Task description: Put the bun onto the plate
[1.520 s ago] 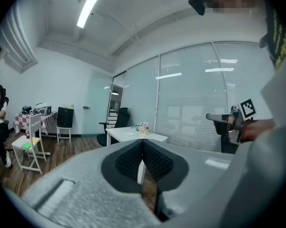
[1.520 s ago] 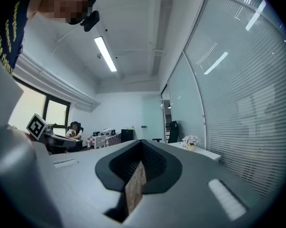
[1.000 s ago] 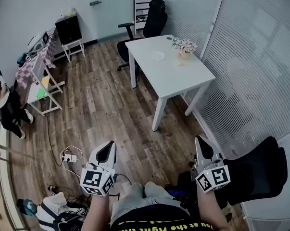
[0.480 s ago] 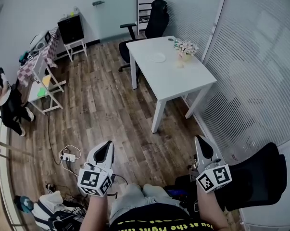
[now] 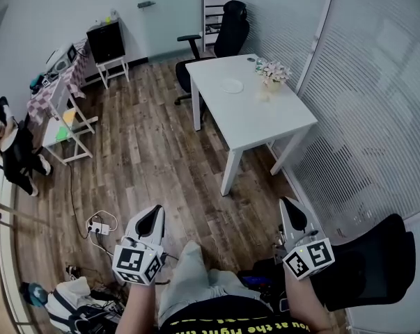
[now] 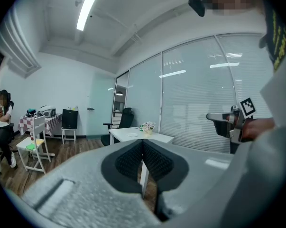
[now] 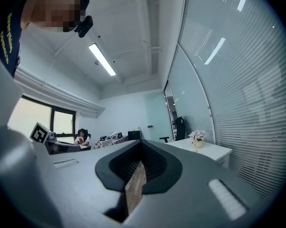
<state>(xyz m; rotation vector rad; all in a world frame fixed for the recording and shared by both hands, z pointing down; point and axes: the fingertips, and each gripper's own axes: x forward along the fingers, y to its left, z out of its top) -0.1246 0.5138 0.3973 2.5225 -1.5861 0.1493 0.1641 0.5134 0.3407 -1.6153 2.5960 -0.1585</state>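
Left gripper [image 5: 152,216] and right gripper [image 5: 290,207], both clenched empty, have edged nearer the white table [image 5: 255,120] and plate [image 5: 232,85] at upper centre, so this is only the approach.

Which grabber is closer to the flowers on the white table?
Right. The flowers stand far ahead, roughly in line with the right gripper; the left gripper is off to their left, farther away.
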